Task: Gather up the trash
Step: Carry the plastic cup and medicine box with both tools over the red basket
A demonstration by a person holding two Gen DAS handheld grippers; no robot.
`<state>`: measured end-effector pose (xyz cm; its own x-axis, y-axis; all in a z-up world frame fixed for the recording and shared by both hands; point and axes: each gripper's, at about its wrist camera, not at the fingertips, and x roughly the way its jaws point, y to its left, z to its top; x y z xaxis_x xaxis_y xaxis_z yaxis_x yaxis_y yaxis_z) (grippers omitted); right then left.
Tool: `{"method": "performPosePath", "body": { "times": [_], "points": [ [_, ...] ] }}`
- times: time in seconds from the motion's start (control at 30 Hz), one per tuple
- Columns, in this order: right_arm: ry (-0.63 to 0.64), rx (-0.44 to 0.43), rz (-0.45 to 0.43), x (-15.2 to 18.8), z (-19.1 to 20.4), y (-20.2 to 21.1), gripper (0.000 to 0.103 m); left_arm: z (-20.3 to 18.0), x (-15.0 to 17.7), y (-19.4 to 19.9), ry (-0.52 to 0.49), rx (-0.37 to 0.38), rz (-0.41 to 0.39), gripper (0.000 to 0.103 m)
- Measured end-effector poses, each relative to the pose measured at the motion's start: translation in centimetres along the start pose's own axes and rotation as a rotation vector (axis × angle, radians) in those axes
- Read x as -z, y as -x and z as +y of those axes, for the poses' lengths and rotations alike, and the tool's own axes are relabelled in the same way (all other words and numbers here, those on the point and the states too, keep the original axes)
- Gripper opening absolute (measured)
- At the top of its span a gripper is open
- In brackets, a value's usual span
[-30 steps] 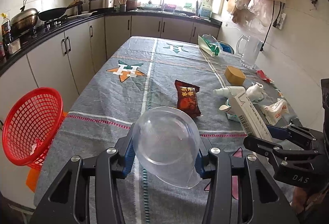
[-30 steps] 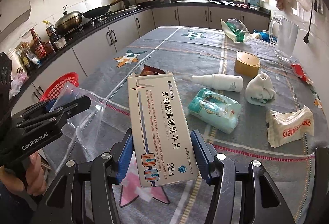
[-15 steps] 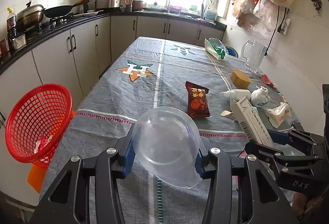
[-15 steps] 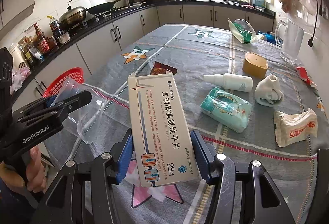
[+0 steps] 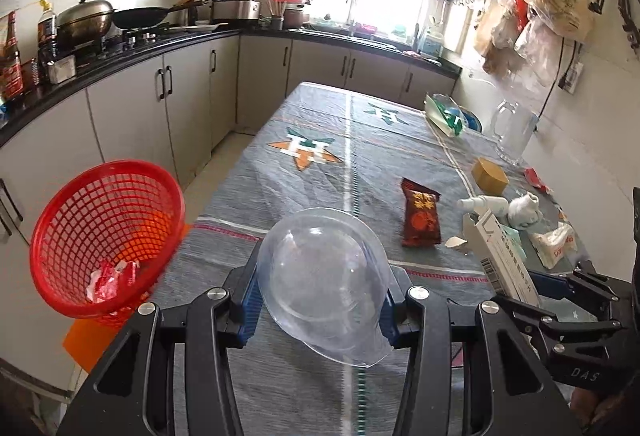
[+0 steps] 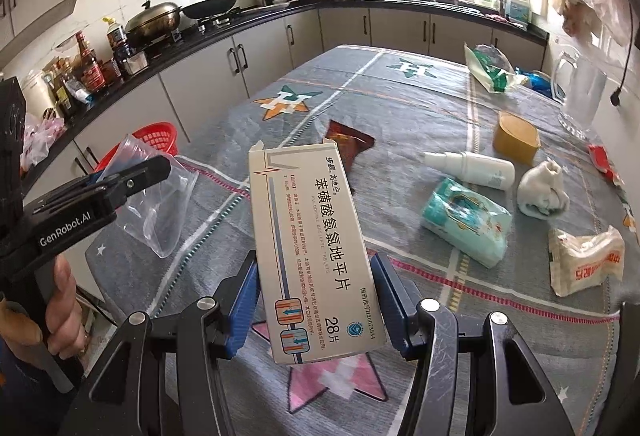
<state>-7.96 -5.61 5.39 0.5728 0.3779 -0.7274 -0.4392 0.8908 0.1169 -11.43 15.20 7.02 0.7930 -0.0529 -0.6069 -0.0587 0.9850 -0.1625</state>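
clamping clear plastic cup [image 5: 324, 284] in left gripper [image 5: 320, 310] | right gripper [image 6: 314, 310] grips medicine box [image 6: 312, 248]

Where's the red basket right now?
The red basket hangs off the table's left edge in the left wrist view, just left of the clear plastic cup held in the left gripper; some red-and-white trash already lies inside.

Table [image 6: 400, 108]: snack pkt [image 5: 420, 214], spray btl [image 6: 470, 166], wipes [image 6: 466, 222].

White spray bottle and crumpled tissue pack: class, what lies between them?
In the right wrist view, a balled white cloth lies between spray bottle and tissue pack.
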Motion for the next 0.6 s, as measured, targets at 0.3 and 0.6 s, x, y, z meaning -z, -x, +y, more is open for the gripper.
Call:
{"method": "performPosePath", "body": {
  "times": [0.3,0.6],
  "points": [
    [0.056,-0.038,0.010,-1.6,3.3,-0.9,0.060,4.1,-0.8,1.6,0.070,-0.042,-0.043,0.046],
    [0.120,-0.089,0.028,-3.7,7.6,-2.4,0.060,8.8,-1.8,3.2,0.134,-0.106,-0.093,0.046]
  ]
}}
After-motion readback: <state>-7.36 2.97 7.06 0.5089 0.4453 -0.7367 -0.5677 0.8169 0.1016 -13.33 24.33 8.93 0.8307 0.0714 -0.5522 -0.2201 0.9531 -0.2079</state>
